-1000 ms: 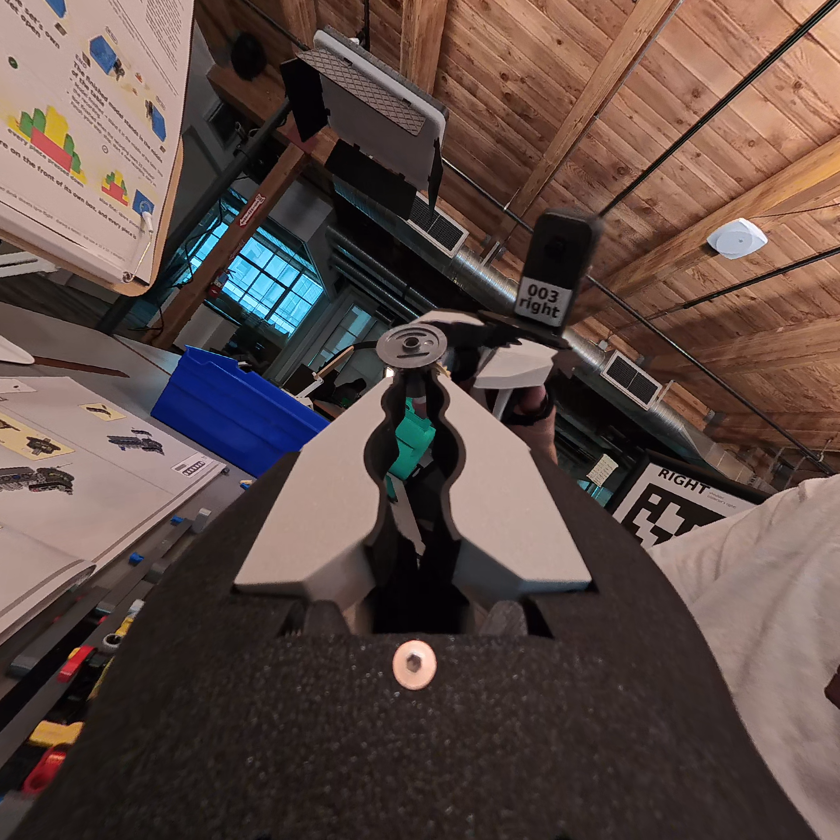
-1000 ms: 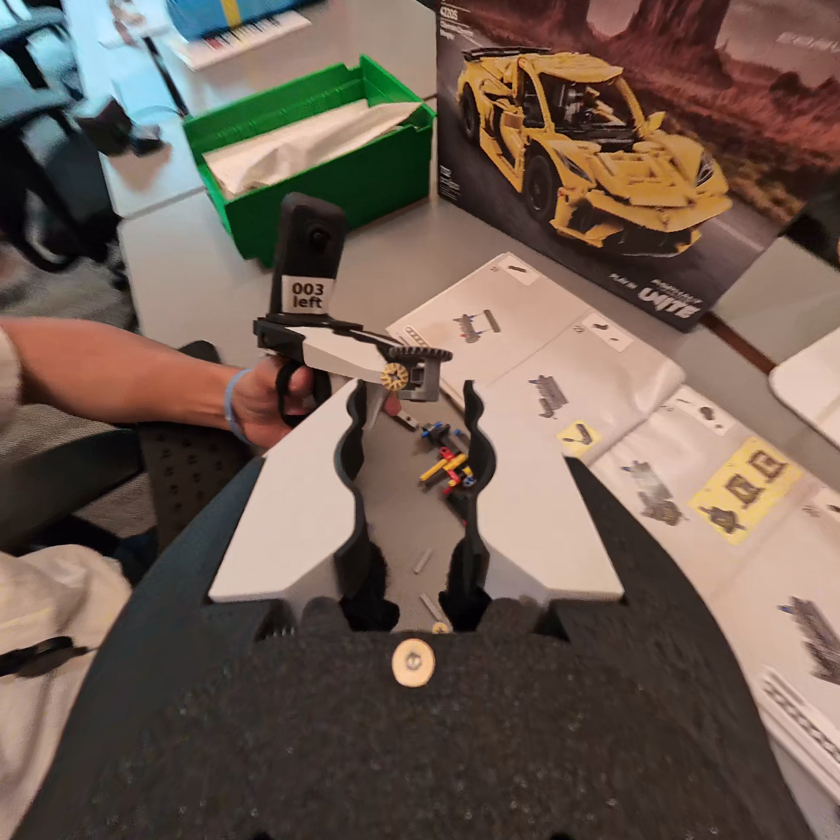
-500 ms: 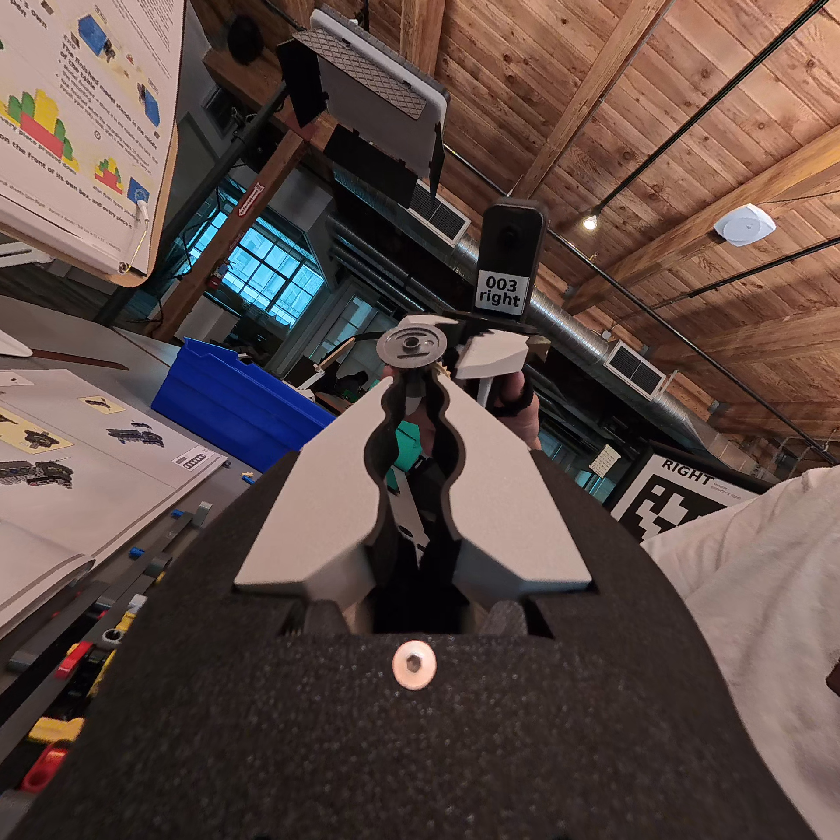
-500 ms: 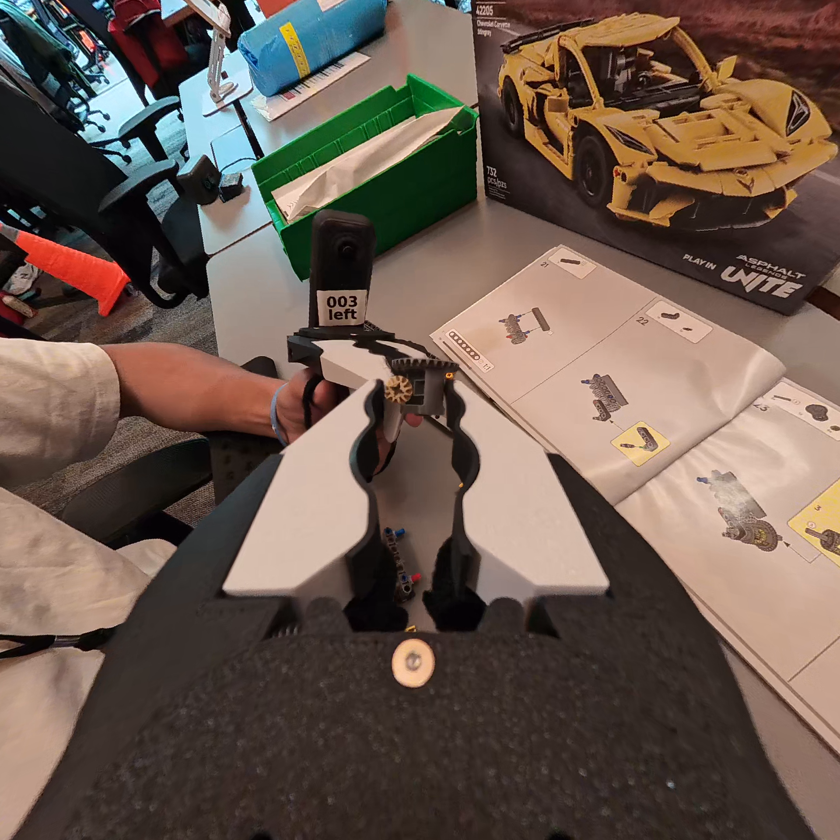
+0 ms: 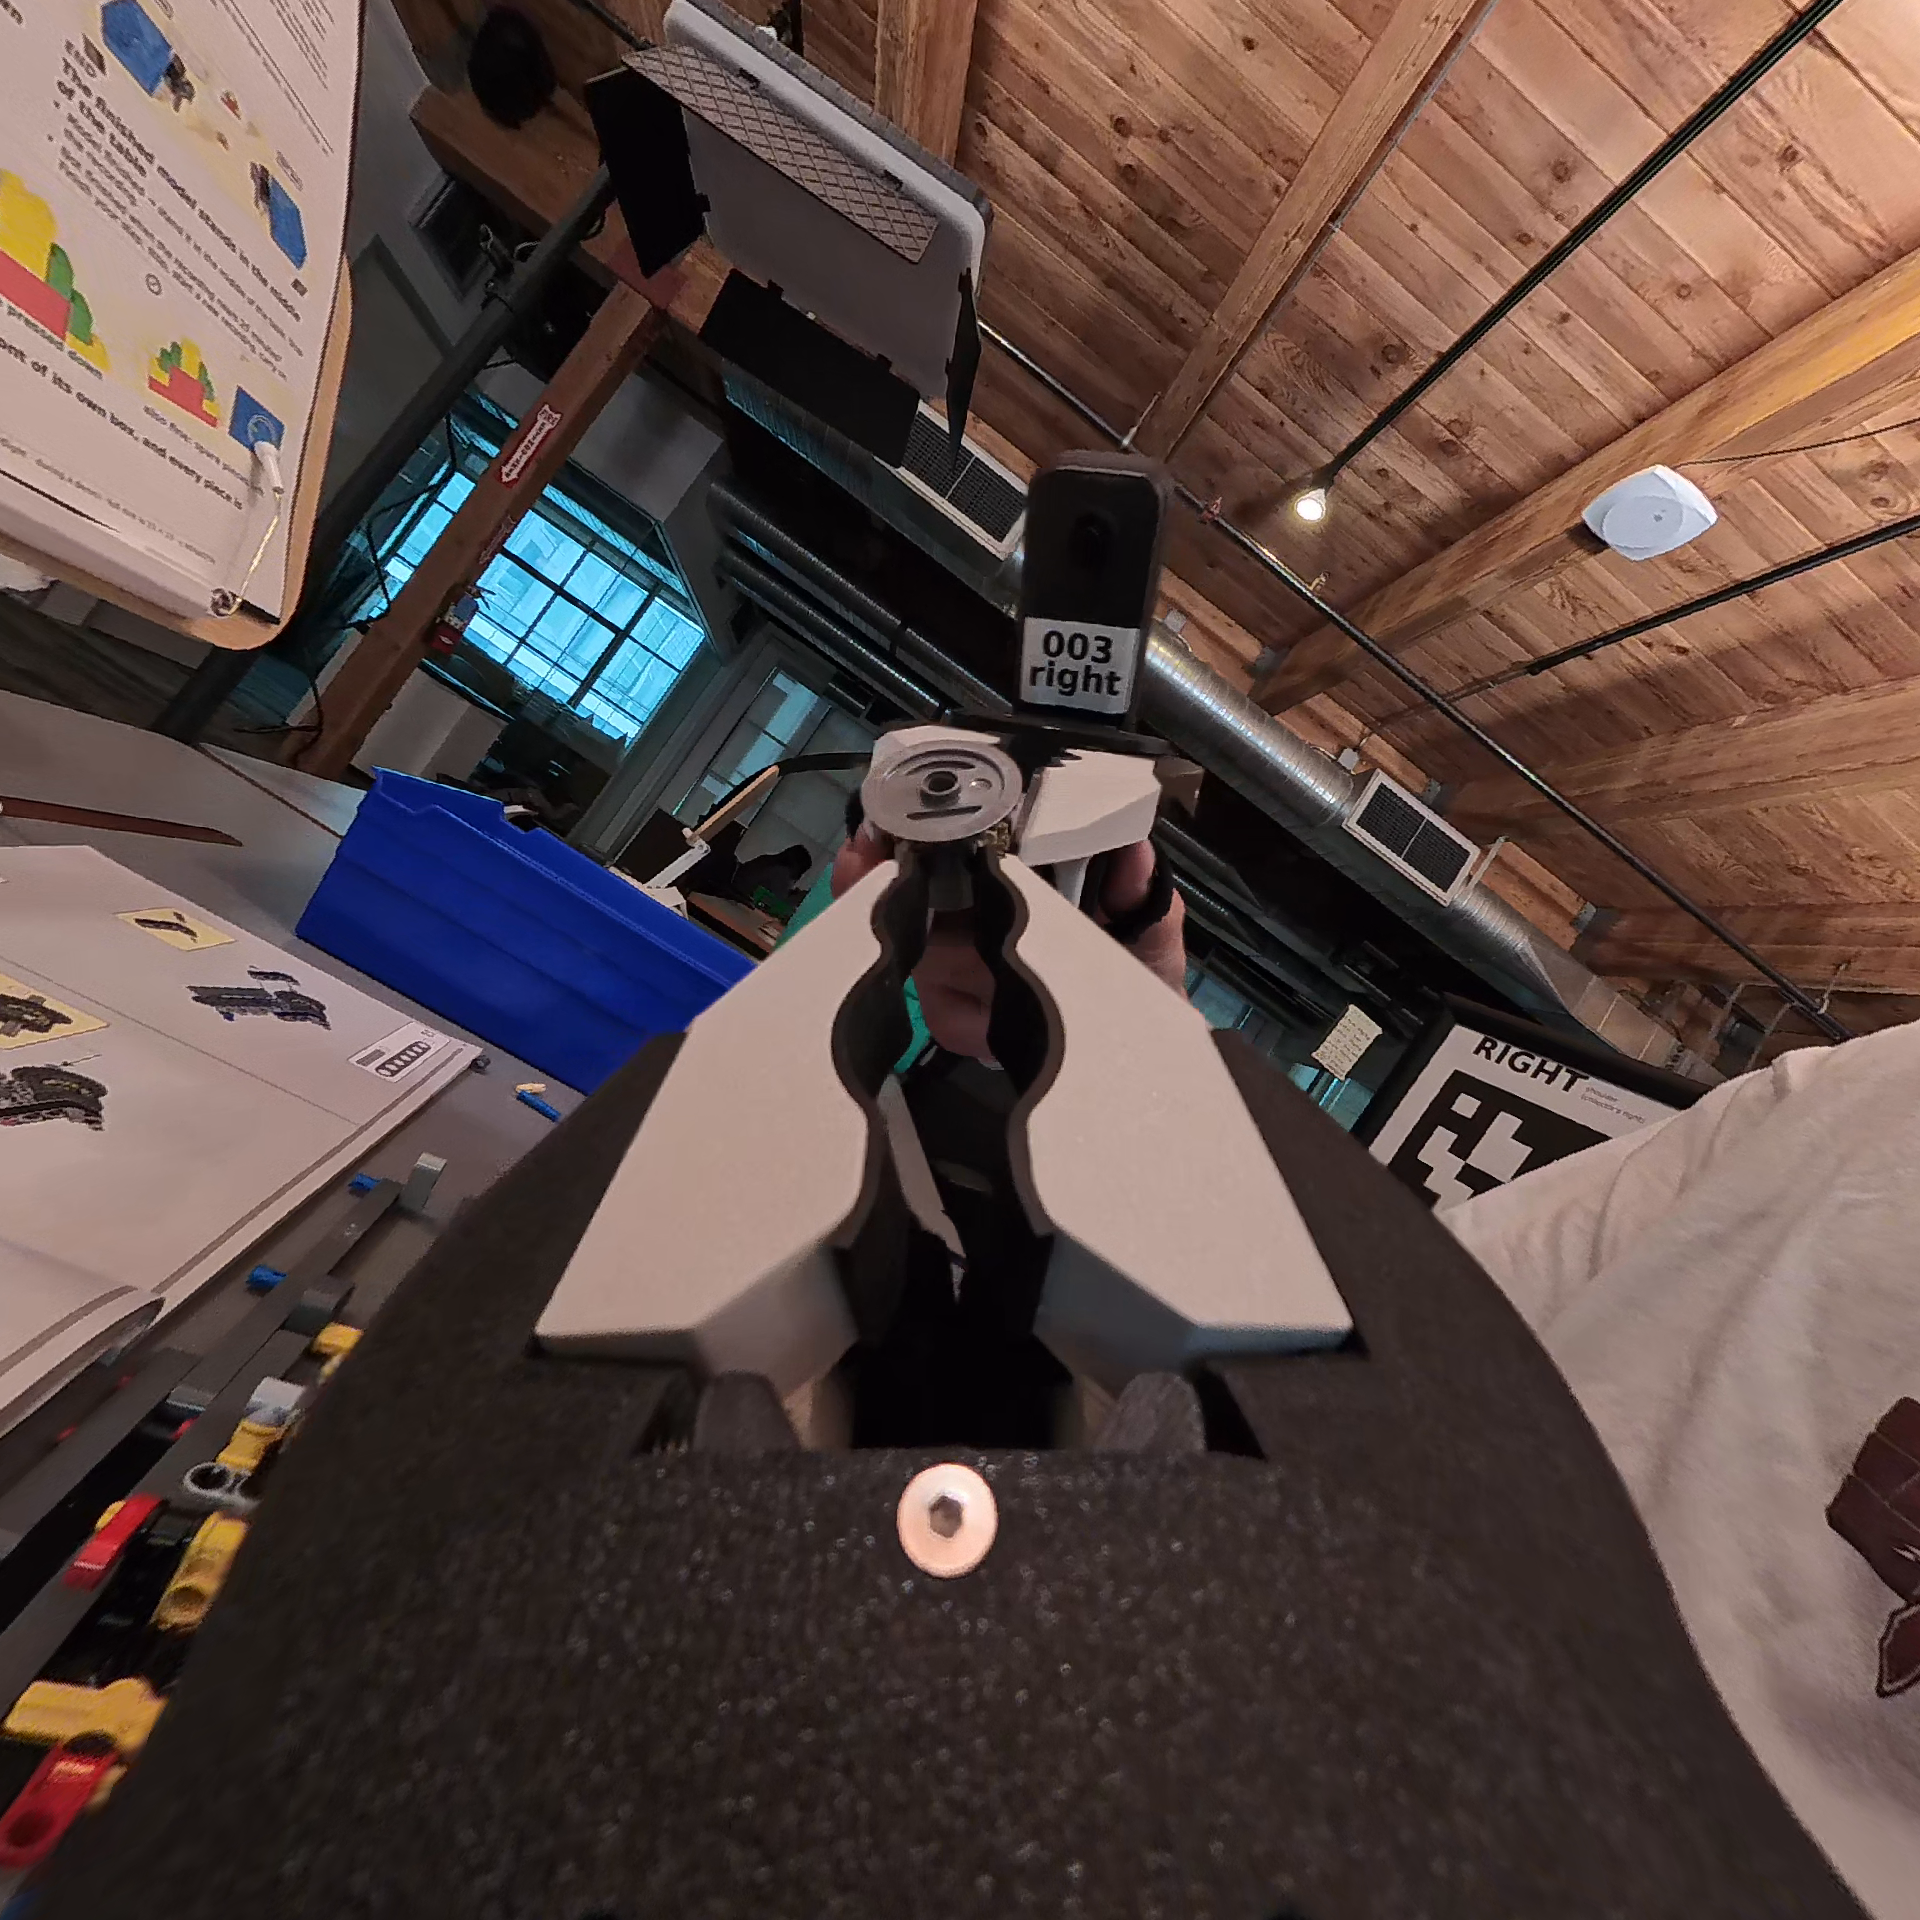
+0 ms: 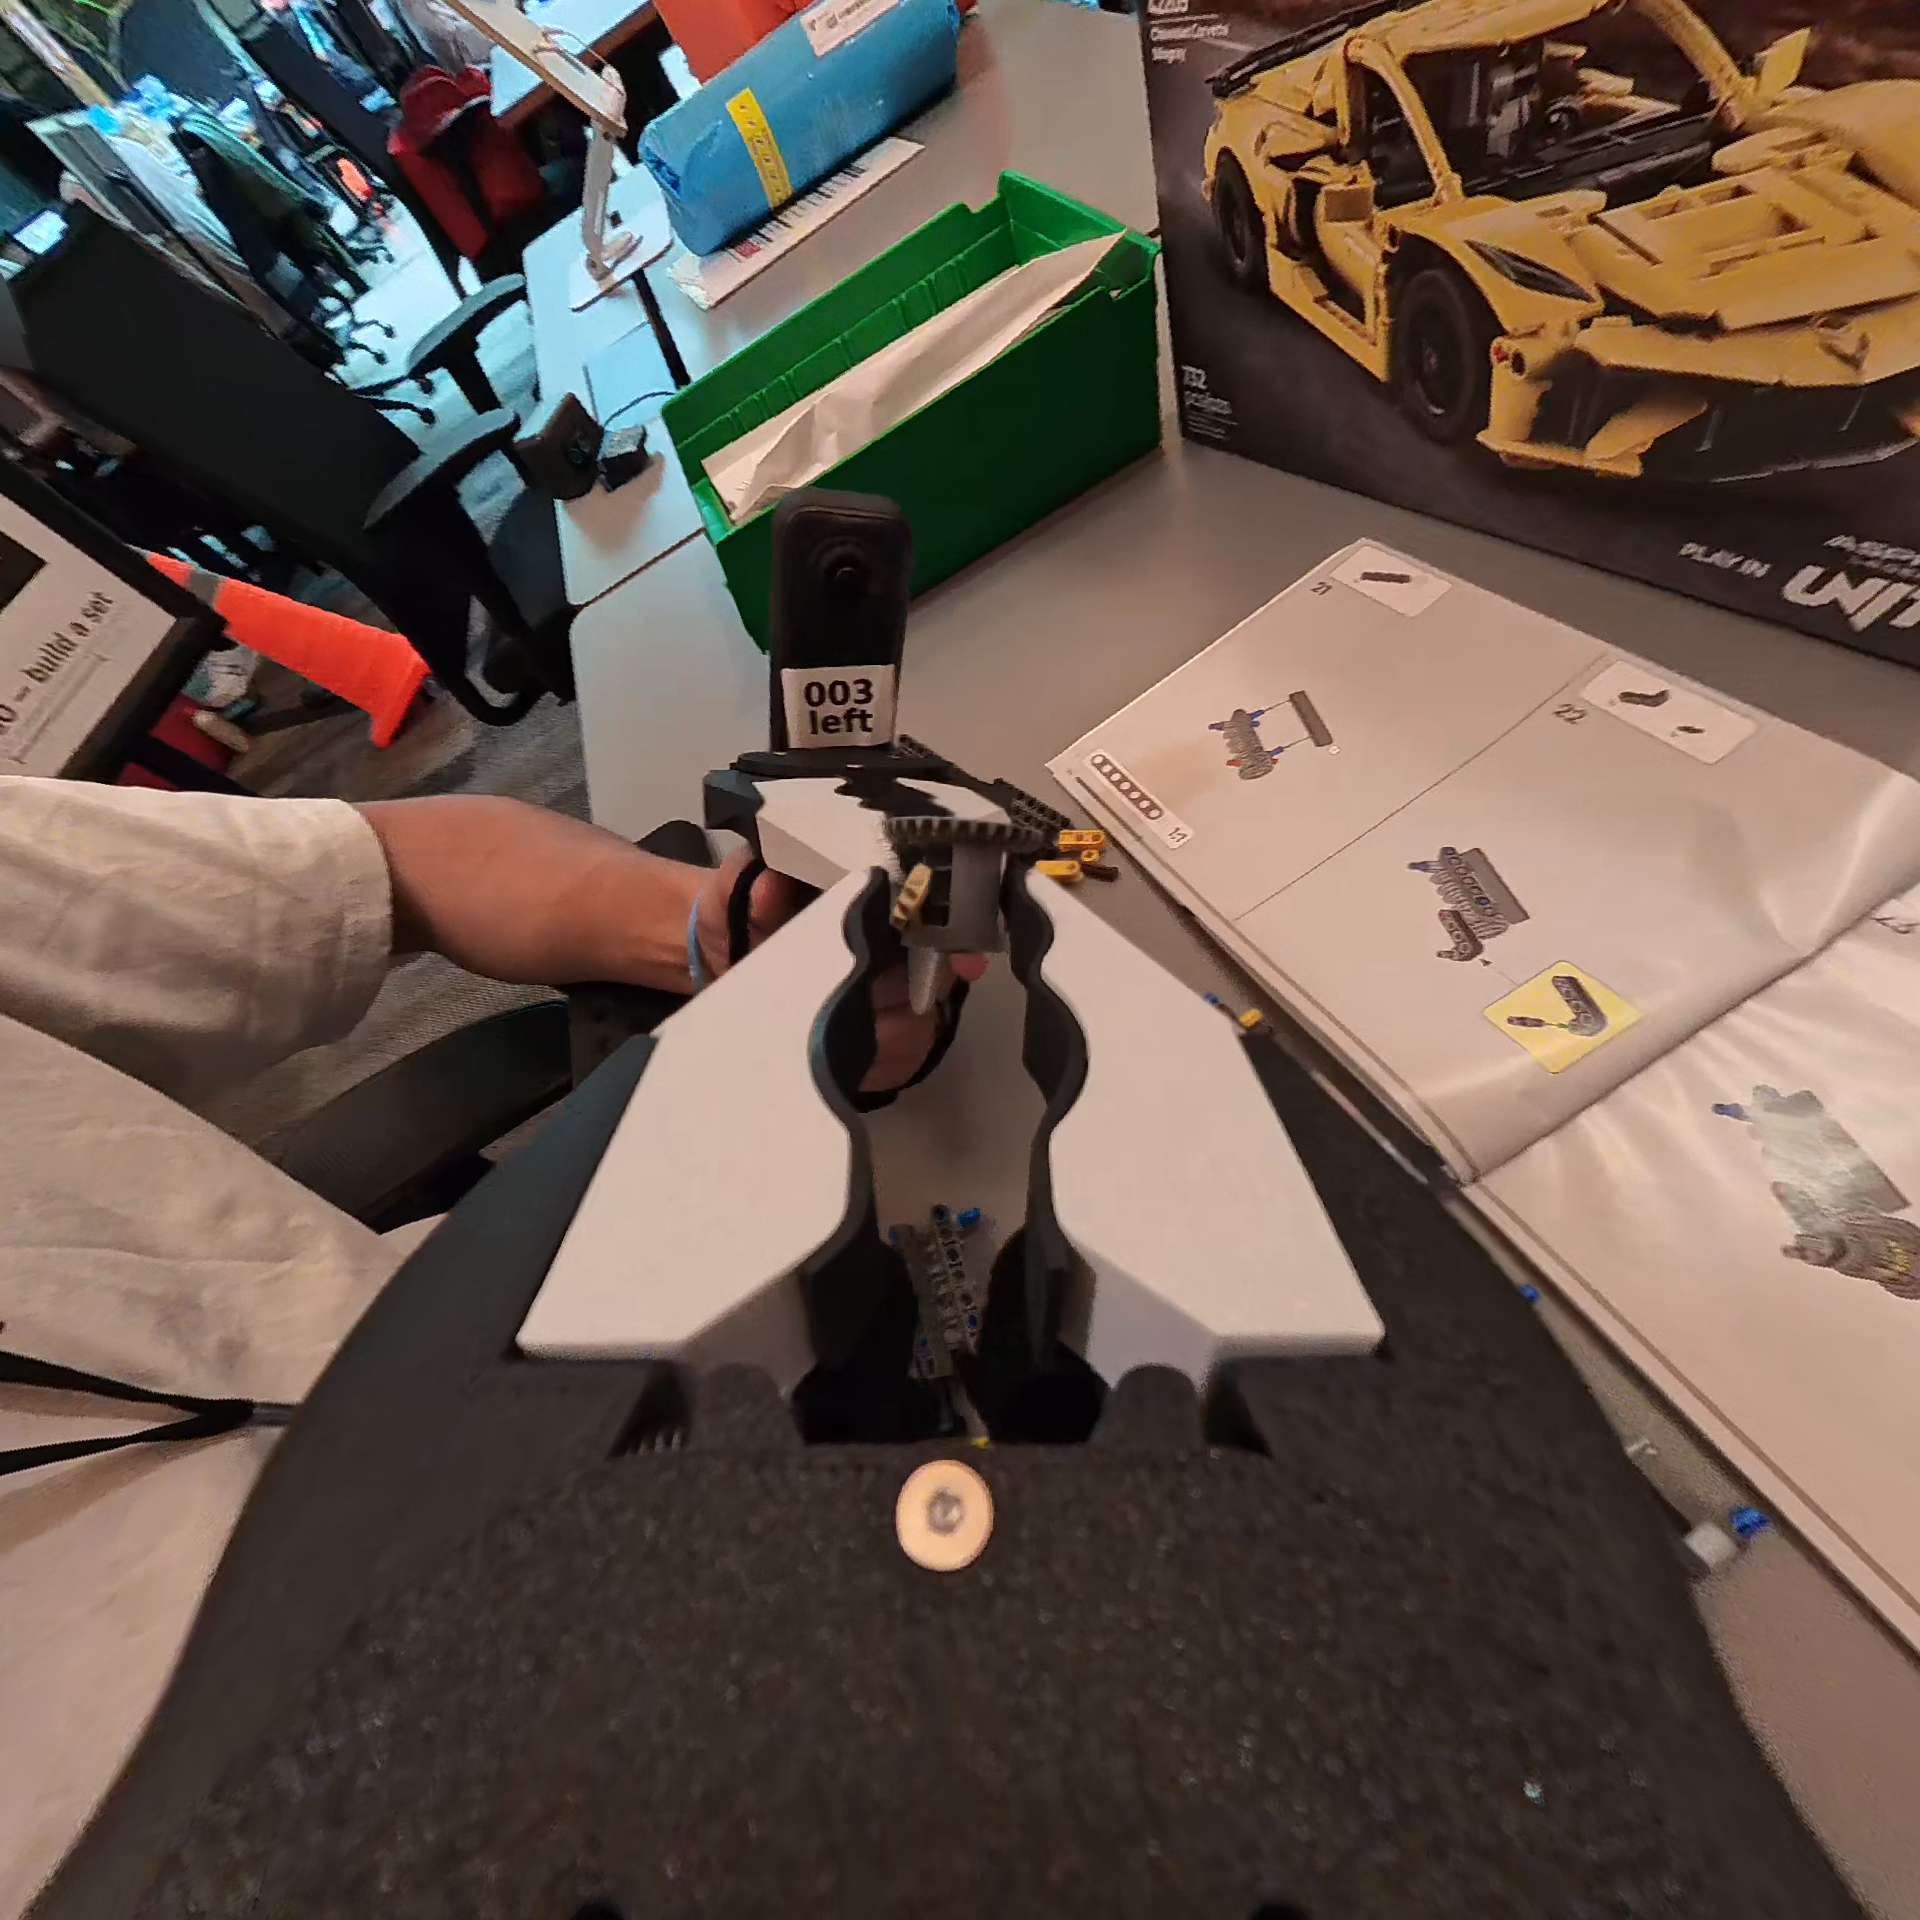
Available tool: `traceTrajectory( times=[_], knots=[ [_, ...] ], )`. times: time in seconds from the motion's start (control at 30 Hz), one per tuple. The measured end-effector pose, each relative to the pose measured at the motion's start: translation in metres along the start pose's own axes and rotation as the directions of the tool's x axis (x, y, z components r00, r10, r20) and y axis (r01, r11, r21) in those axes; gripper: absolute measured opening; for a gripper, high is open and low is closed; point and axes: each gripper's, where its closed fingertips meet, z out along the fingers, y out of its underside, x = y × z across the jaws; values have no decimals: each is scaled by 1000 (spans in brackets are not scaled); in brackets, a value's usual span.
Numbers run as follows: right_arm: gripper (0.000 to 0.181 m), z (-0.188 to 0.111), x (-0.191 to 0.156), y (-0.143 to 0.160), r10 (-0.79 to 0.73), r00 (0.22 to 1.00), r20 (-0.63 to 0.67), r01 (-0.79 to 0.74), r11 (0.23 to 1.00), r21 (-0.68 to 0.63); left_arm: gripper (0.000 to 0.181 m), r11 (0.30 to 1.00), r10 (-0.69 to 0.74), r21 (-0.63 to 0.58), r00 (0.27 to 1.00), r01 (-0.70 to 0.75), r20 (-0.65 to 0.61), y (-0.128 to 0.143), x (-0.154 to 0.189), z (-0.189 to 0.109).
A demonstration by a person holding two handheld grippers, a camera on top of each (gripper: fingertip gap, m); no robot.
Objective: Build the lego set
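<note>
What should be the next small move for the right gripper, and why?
Probably close the right gripper gently on the small grey gear assembly with the tan bevel gear. The left gripper holds that assembly by its dark toothed disc, and it sits between the right gripper's open fingertips, which do not look clamped.
</note>
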Motion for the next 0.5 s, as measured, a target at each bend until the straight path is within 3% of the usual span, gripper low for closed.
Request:
traceTrajectory(
  times=[0.13,0.5],
  knots=[
    [25,0,1,2,19,1000,23,-18,999,-28,8,1000,-18,-2,1000,18,-6,1,0,0],
    [25,5,25,3,-41,995,-92,33,995,-92,8,985,-170,11,985,170,37,2,-21,-4]
  ],
)
